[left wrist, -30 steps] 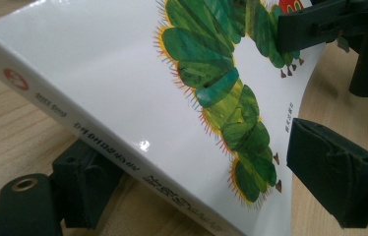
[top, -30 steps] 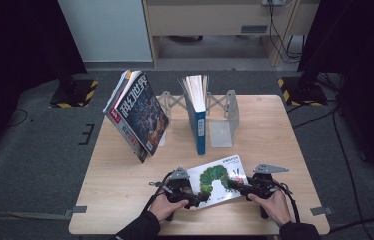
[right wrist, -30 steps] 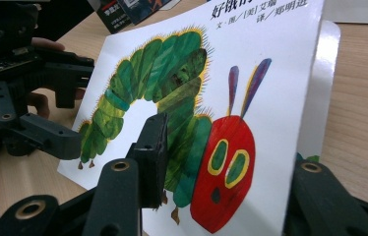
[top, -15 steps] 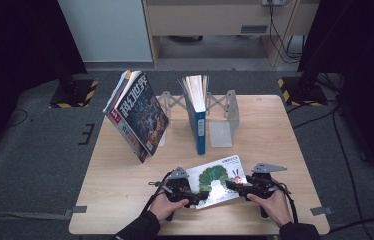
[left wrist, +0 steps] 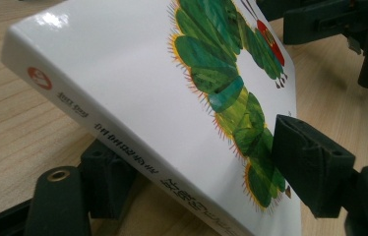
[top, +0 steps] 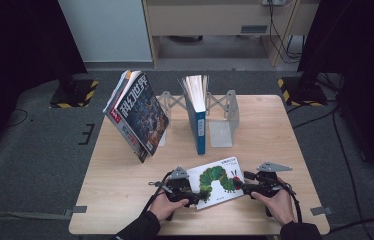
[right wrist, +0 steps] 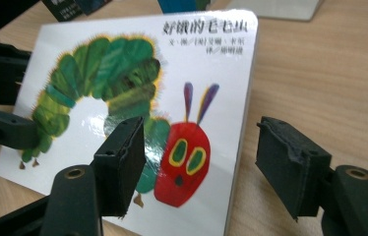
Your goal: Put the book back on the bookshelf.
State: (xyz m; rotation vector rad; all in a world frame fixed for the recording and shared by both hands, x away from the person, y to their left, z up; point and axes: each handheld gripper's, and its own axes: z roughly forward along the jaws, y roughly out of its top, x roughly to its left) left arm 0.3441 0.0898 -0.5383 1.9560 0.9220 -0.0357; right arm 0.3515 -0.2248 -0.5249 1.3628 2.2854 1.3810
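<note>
Dark floor and black curtains surround a light wooden table (top: 125, 200), and a pale cabinet stands behind it at 12 o'clock. On the near half of the tabletop, toward 6 o'clock, lies a white picture book (top: 217, 181) with a green caterpillar on its cover.

At the book's 9 o'clock edge sits the left gripper (top: 189, 194). Its jaws have just been closing and stand above and below the spine edge: one pad (left wrist: 310, 169) lies on the cover over the caterpillar's tail, the other (left wrist: 104, 179) sits under the book. That edge is tilted up off the wood. The book is clamped between those two pads.

At the book's 3 o'clock side is the right gripper (top: 239, 186). Its jaws have just been opening and stand apart, released; in the right gripper view one pad (right wrist: 123, 162) hangs over the cover near the caterpillar's red head, the other (right wrist: 290, 164) over bare wood past the book's edge, neither pressing on it.

Toward 12 o'clock a metal bookend rack (top: 222, 117) holds an upright blue book (top: 199, 120). At 10 o'clock a glossy magazine (top: 137, 117) leans tilted against the rack's left end.
</note>
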